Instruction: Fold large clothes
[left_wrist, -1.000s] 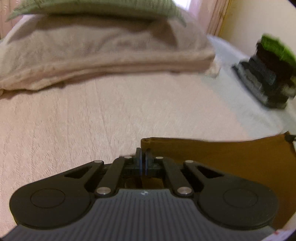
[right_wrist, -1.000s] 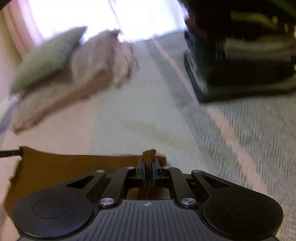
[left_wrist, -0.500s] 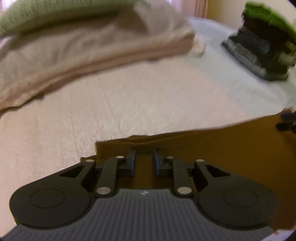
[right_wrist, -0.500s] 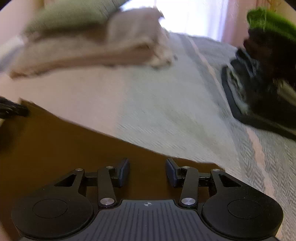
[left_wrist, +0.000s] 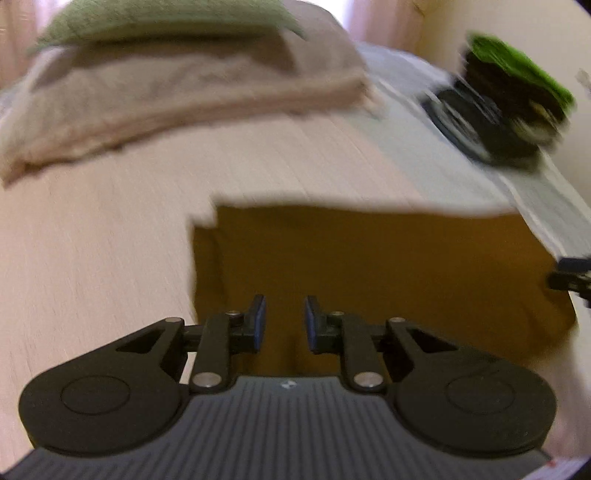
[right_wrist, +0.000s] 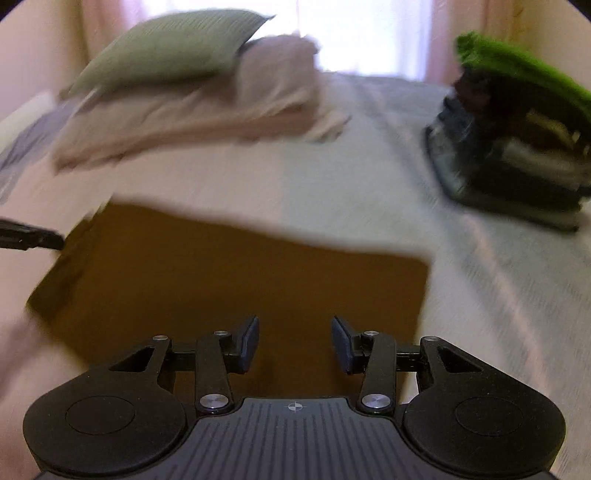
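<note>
A mustard-brown garment (left_wrist: 369, 266) lies flat and folded into a rectangle on the bed. My left gripper (left_wrist: 283, 323) hovers open over its near left part, with nothing between the fingers. In the right wrist view the same brown garment (right_wrist: 229, 273) spreads ahead, and my right gripper (right_wrist: 294, 341) stands open above its near edge, holding nothing. The tip of the right gripper shows at the right edge of the left wrist view, and the tip of the left one at the left edge of the right wrist view. Both views are blurred by motion.
A stack of folded dark clothes with a green piece on top (right_wrist: 517, 140) sits at the right of the bed. A beige folded blanket (left_wrist: 177, 96) with a green pillow (right_wrist: 173, 48) on it lies at the far end. Pale bedspread (left_wrist: 92, 229) surrounds the garment.
Both grippers were shut on the brown garment's top edge a second ago. They have let go, opened and drawn back, and the garment now lies flat on the bed.
</note>
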